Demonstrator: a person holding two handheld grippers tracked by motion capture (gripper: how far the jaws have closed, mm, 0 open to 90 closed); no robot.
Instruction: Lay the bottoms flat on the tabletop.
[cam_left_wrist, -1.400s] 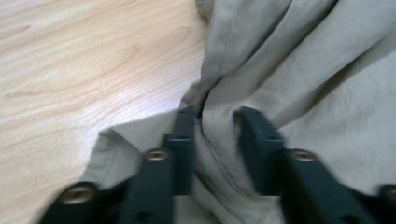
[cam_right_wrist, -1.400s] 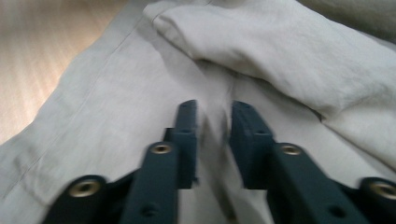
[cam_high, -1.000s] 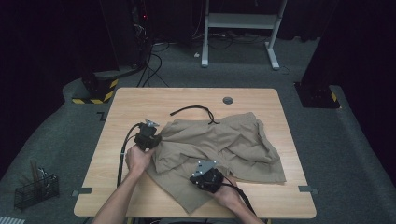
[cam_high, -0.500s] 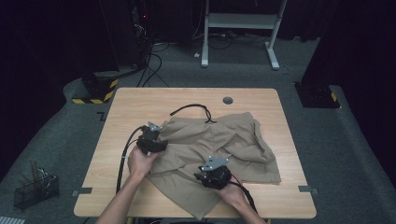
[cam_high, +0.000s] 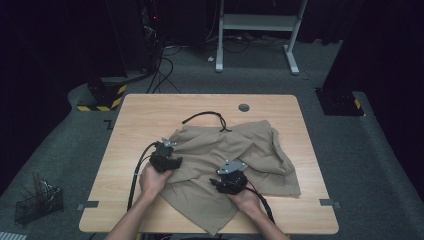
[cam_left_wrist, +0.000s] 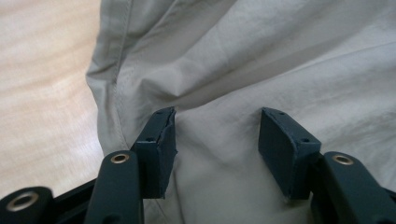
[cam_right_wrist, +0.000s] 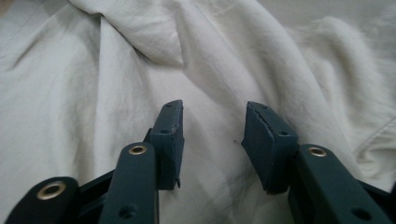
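Your left gripper (cam_high: 169, 161) and right gripper (cam_high: 226, 184), jaws just opened and gripping nothing, rest on the crumpled shorts (cam_high: 235, 155) spread across the tabletop (cam_high: 150, 110) toward its near edge, seemingly freed to take new holds.

This looks like a lab or test room, kept dark except for the lit wooden table (cam_high: 150, 110). Grey carpet (cam_high: 350, 165) covers the floor, cables (cam_high: 165, 75) trail across it towards dark equipment, and a yellow-and-black striped base (cam_high: 102, 97) sits by the table. A white desk frame (cam_high: 260, 30) stands at the back.
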